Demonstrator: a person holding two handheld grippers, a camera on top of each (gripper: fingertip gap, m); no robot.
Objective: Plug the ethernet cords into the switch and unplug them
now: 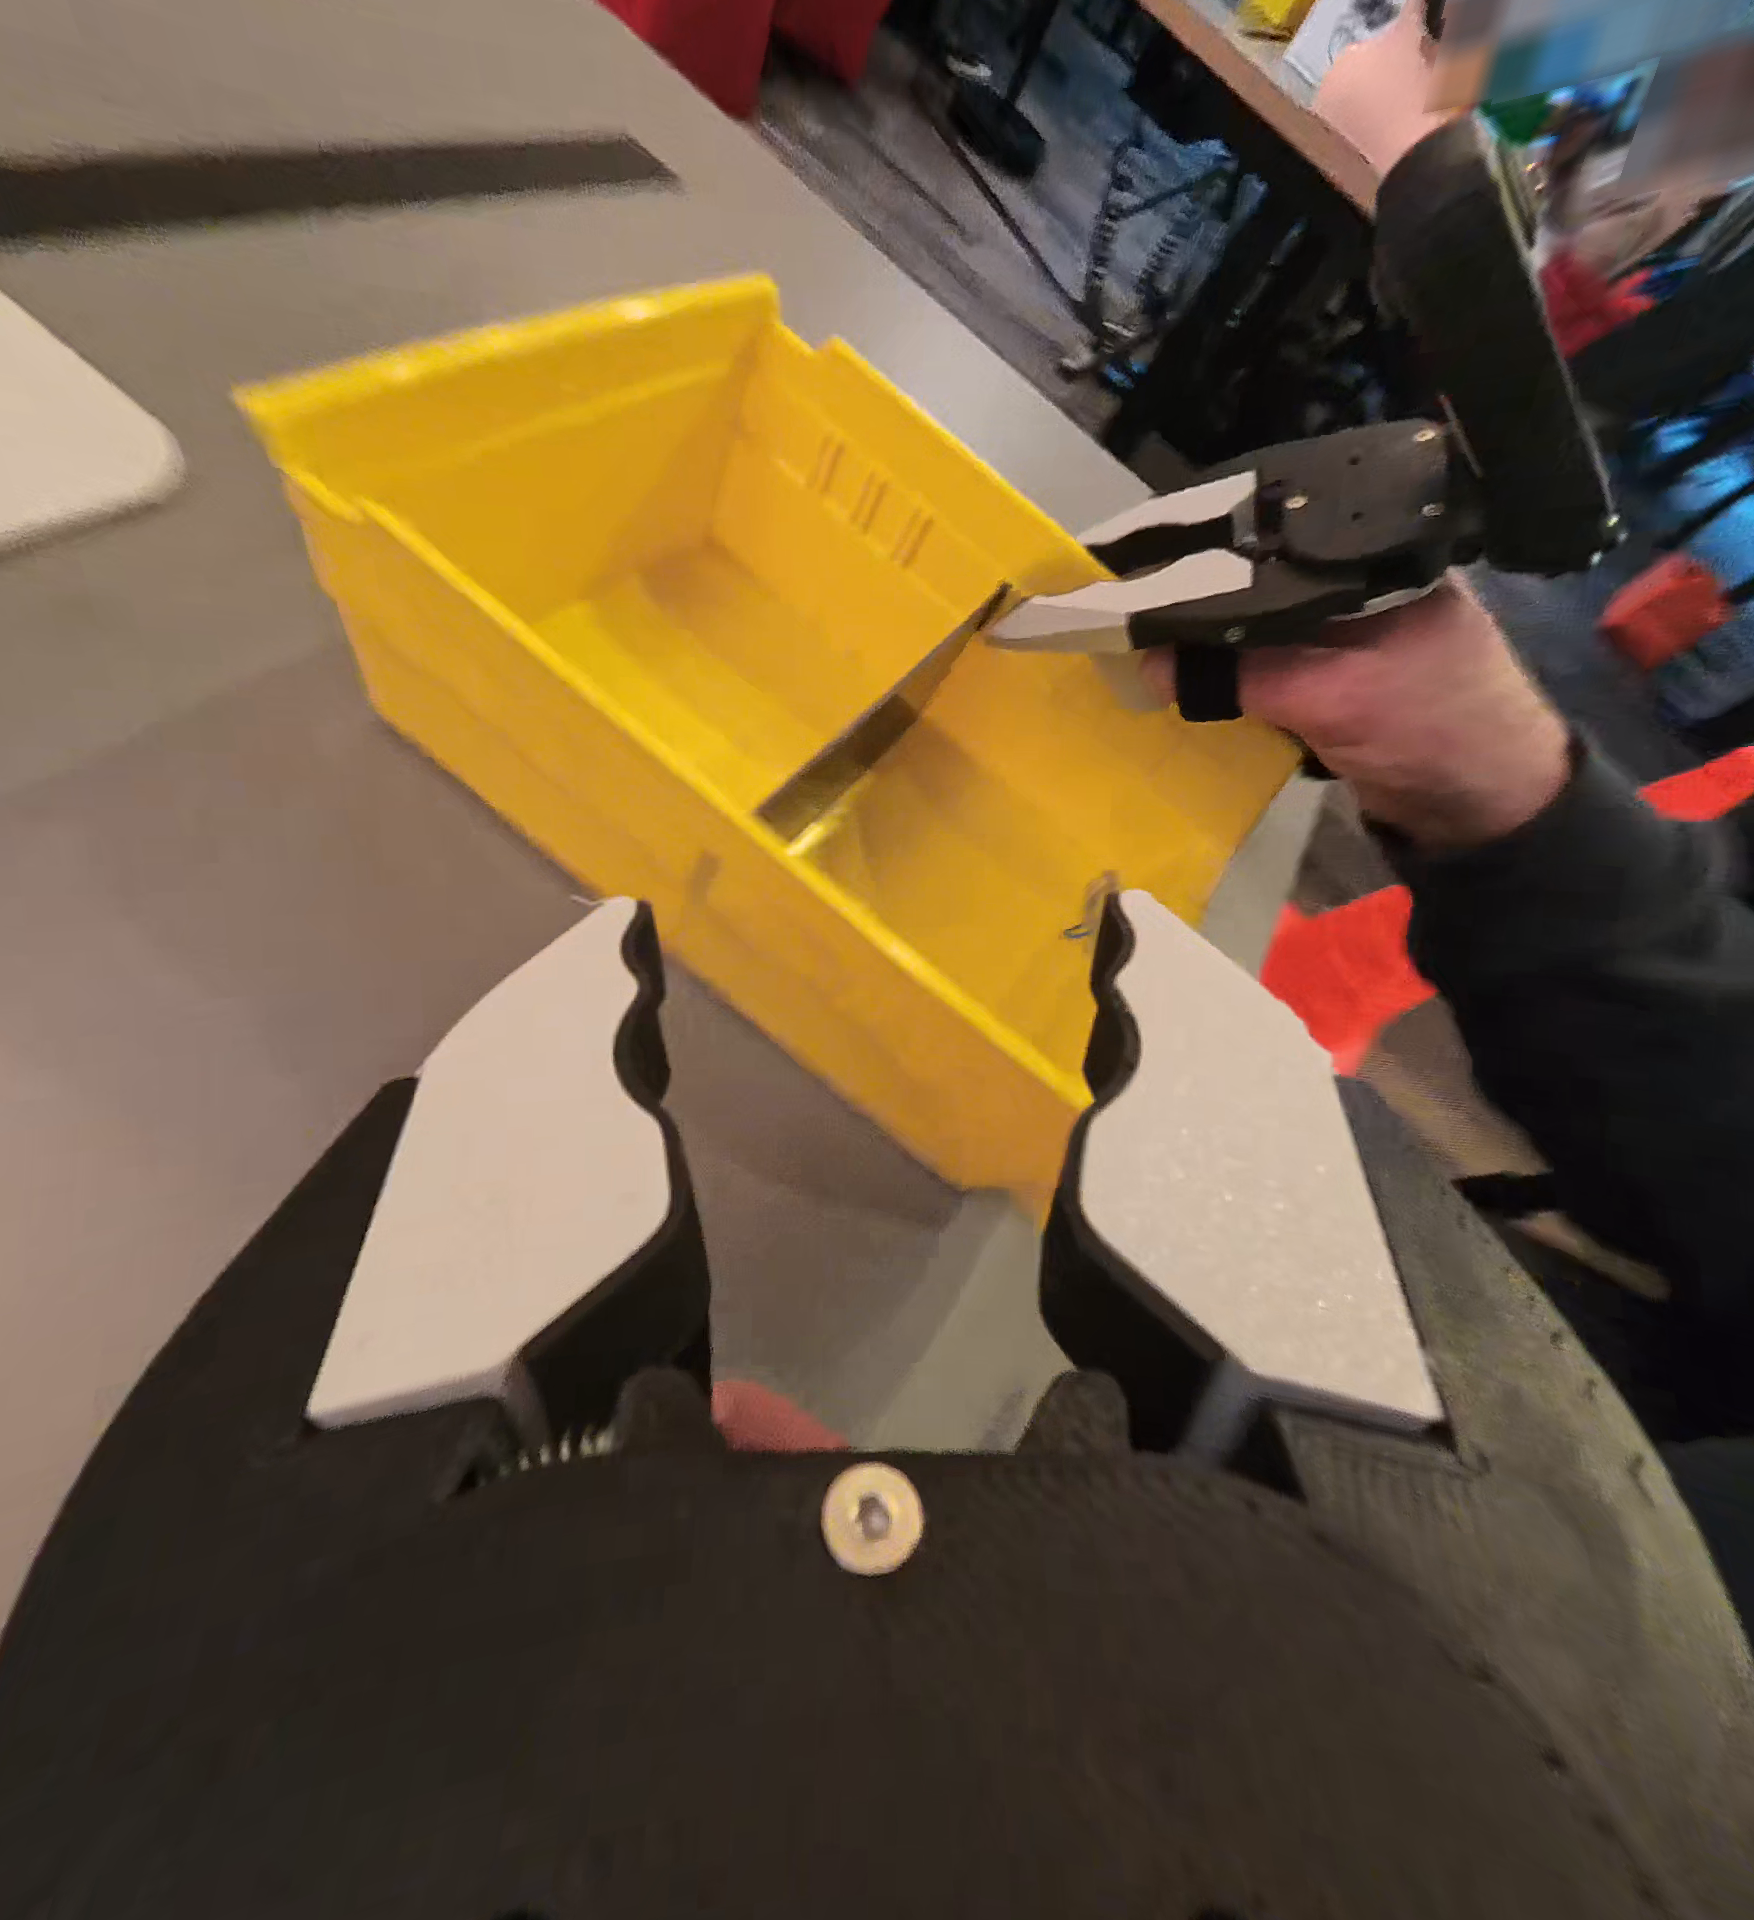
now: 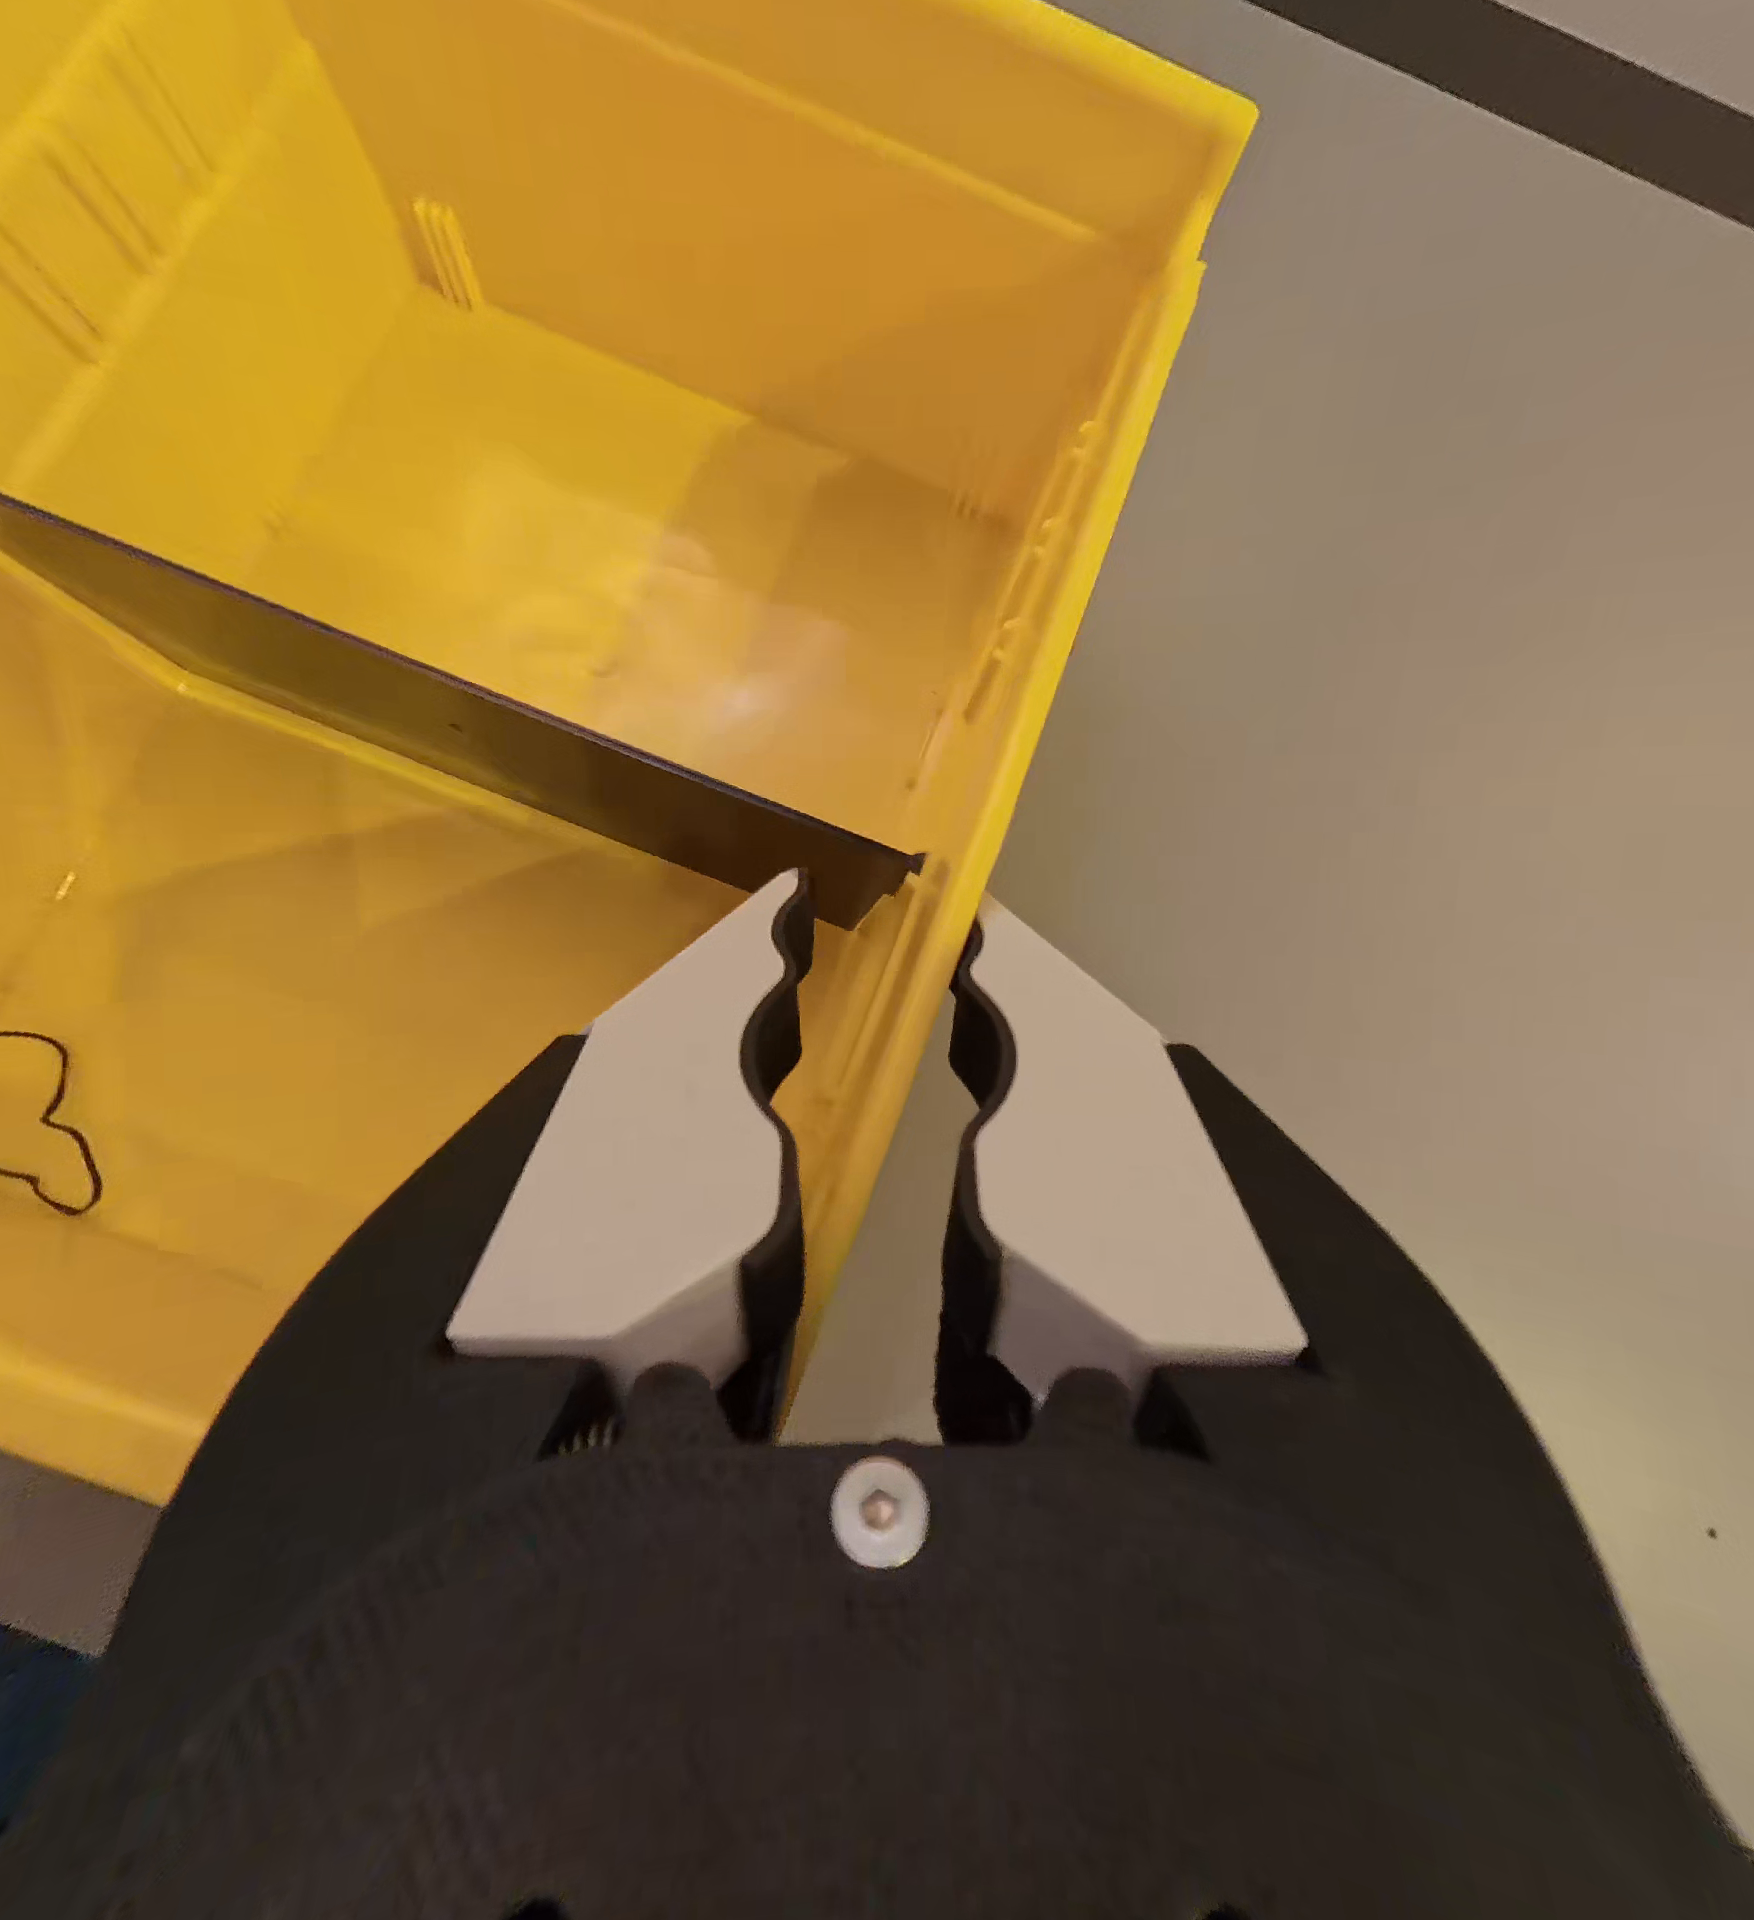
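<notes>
No ethernet cords or switch are showing in either view. The open yellow plastic bin (image 1: 665, 665) with a dark divider (image 2: 416, 686) is sitting on the grey table (image 1: 125, 935). The right gripper (image 2: 878, 914) is straddling the bin's side wall, jaws not quite clamped. The left gripper (image 1: 873, 914) is hovering spread, empty. Judged step: handling the bin; next, locating the cords.

Yellow bin (image 1: 582, 582) — dark divider (image 2: 416, 707) — grey table (image 1: 125, 935).

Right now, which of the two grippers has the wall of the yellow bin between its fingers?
The right gripper: its fingers straddle the side wall of the yellow bin next to the dark divider. The left gripper is wide open, gripping nothing.
</notes>
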